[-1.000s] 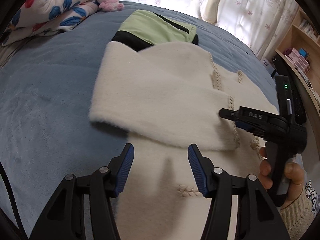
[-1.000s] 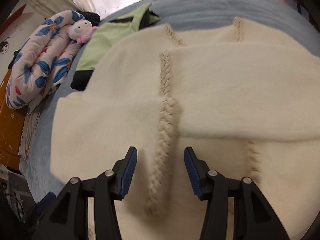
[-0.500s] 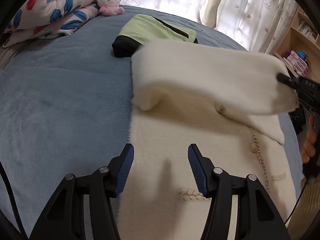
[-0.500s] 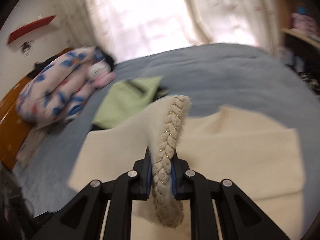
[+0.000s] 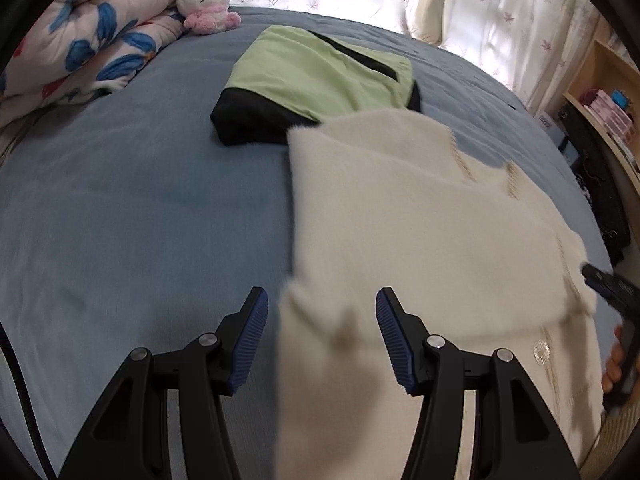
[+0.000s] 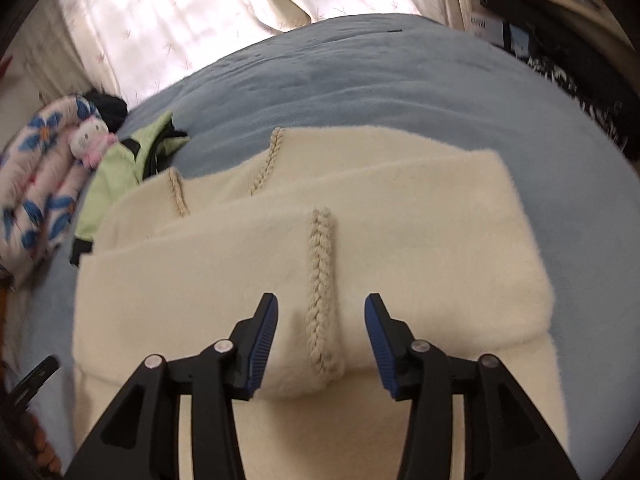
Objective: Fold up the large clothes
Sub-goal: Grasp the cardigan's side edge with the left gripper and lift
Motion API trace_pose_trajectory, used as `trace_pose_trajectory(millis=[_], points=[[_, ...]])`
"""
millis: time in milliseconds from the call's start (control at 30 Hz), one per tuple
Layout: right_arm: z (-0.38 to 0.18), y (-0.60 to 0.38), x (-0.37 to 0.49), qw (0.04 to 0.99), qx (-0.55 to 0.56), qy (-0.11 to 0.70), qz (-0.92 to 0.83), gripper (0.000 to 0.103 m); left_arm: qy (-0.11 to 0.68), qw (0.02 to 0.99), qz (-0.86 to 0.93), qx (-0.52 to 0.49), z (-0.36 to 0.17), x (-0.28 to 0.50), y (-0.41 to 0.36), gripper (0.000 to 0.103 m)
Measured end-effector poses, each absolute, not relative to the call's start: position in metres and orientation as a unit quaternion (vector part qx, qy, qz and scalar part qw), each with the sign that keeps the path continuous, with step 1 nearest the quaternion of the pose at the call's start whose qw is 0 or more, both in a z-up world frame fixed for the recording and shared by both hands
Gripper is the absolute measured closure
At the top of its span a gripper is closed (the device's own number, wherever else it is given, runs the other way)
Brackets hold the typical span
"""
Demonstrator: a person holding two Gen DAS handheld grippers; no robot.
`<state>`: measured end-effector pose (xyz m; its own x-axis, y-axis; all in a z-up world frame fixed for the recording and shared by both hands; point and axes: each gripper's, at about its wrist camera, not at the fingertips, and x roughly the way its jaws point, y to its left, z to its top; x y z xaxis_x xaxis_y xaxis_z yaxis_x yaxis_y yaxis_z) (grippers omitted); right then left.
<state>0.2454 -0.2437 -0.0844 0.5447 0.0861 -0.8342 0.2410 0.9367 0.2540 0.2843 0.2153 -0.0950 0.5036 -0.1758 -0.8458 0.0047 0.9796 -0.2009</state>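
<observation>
A cream fuzzy cardigan (image 5: 420,232) with braided trim lies on the blue bed cover, one sleeve folded across its body. My left gripper (image 5: 322,338) is open and empty over the cardigan's left edge. My right gripper (image 6: 320,344) is open and empty, its jaws either side of the braided cuff (image 6: 320,280) of the folded sleeve (image 6: 400,256), which lies flat on the cardigan. The right gripper's tip shows at the right edge of the left wrist view (image 5: 608,284).
A folded green and black garment (image 5: 316,84) lies beyond the cardigan. A floral quilt (image 5: 80,48) and a pink plush toy (image 5: 206,6) sit at the far left. The blue bed cover (image 5: 120,220) spreads left. Shelves (image 5: 608,92) stand at the right, curtains behind.
My right gripper, which held the braided cuff lifted, has laid the sleeve across the cardigan and opened. The left gripper stayed open and shifted slightly.
</observation>
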Motion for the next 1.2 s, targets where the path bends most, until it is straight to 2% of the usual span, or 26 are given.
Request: trace_pose_trajectory(millis=[367, 400, 433, 467, 533, 567, 600, 833, 933, 967, 1033, 1100, 1200], points=[[-0.126, -0.247, 0.303, 0.834, 0.189, 0.519, -0.005, 0.053, 0.547, 0.829, -0.026, -0.112, -0.142, 0.394, 0.222, 0.048], [-0.127, -0.244, 0.305, 0.837, 0.181, 0.517, -0.005, 0.053, 0.545, 0.829, -0.028, -0.123, -0.145, 0.397, 0.223, 0.051], [-0.126, -0.238, 0.306, 0.843, 0.165, 0.512, -0.003, 0.052, 0.538, 0.832, -0.037, -0.134, -0.147, 0.399, 0.223, 0.073], [-0.125, -0.232, 0.306, 0.849, 0.15, 0.507, 0.004, 0.051, 0.533, 0.832, -0.056, -0.145, -0.147, 0.4, 0.221, 0.087], [-0.122, -0.218, 0.306, 0.857, 0.107, 0.504, 0.008, 0.058, 0.525, 0.839, -0.047, -0.137, -0.143, 0.399, 0.216, 0.093], [-0.12, -0.212, 0.306, 0.86, 0.084, 0.503, 0.01, 0.079, 0.516, 0.846, -0.042, -0.125, -0.139, 0.397, 0.212, 0.094], [-0.115, -0.208, 0.306, 0.863, 0.079, 0.499, 0.016, 0.086, 0.503, 0.856, -0.037, -0.113, -0.134, 0.394, 0.208, 0.094], [-0.077, -0.203, 0.317, 0.906, 0.083, 0.415, 0.006, 0.086, 0.441, 0.887, -0.017, -0.132, -0.113, 0.385, 0.213, 0.095], [-0.116, -0.202, 0.342, 0.876, 0.079, 0.475, -0.024, 0.085, 0.462, 0.88, -0.004, -0.111, -0.138, 0.395, 0.213, 0.094], [-0.13, -0.205, 0.345, 0.864, 0.083, 0.495, -0.03, 0.079, 0.468, 0.877, -0.004, -0.106, -0.145, 0.396, 0.214, 0.094], [-0.132, -0.212, 0.341, 0.867, 0.106, 0.487, -0.026, 0.076, 0.472, 0.875, -0.008, -0.108, -0.153, 0.396, 0.215, 0.092], [-0.124, -0.22, 0.334, 0.86, 0.126, 0.493, -0.031, 0.063, 0.474, 0.873, -0.009, -0.112, -0.147, 0.395, 0.219, 0.088], [-0.104, -0.22, 0.316, 0.873, 0.113, 0.473, -0.041, 0.061, 0.472, 0.878, 0.008, -0.086, -0.126, 0.389, 0.221, 0.086]])
